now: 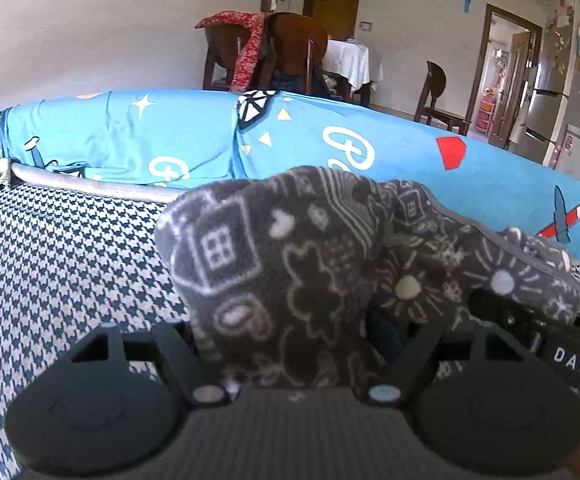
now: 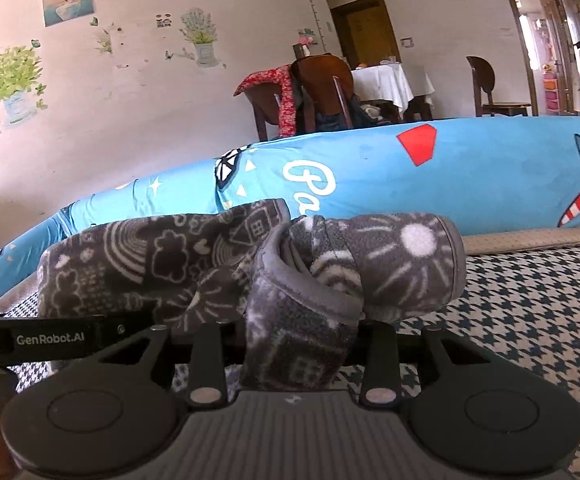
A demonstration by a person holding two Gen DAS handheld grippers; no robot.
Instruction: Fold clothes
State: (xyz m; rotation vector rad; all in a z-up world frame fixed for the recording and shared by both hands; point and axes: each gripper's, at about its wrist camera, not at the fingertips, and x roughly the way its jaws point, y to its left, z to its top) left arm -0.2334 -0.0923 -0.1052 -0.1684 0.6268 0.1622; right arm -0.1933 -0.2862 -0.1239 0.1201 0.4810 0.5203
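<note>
A grey fleece garment (image 1: 290,264) with white doodle print is bunched up over a houndstooth-covered surface (image 1: 50,264). My left gripper (image 1: 290,320) is shut on one fold of it, and the cloth hides the fingertips. In the right wrist view the same garment (image 2: 389,268) is rolled into a thick wad with a grey hem showing. My right gripper (image 2: 297,336) is shut on that wad from below. The two grippers sit close side by side. The right one (image 1: 561,360) shows at the left view's right edge, and the left one (image 2: 50,338) at the right view's left edge.
A blue cartoon-print cover (image 1: 170,136) rises behind the houndstooth surface (image 2: 529,320), along a grey piped edge (image 1: 90,186). Beyond it are wooden chairs, one draped with red cloth (image 1: 250,48), a white-clothed table (image 1: 349,60), a doorway and a fridge (image 1: 549,92).
</note>
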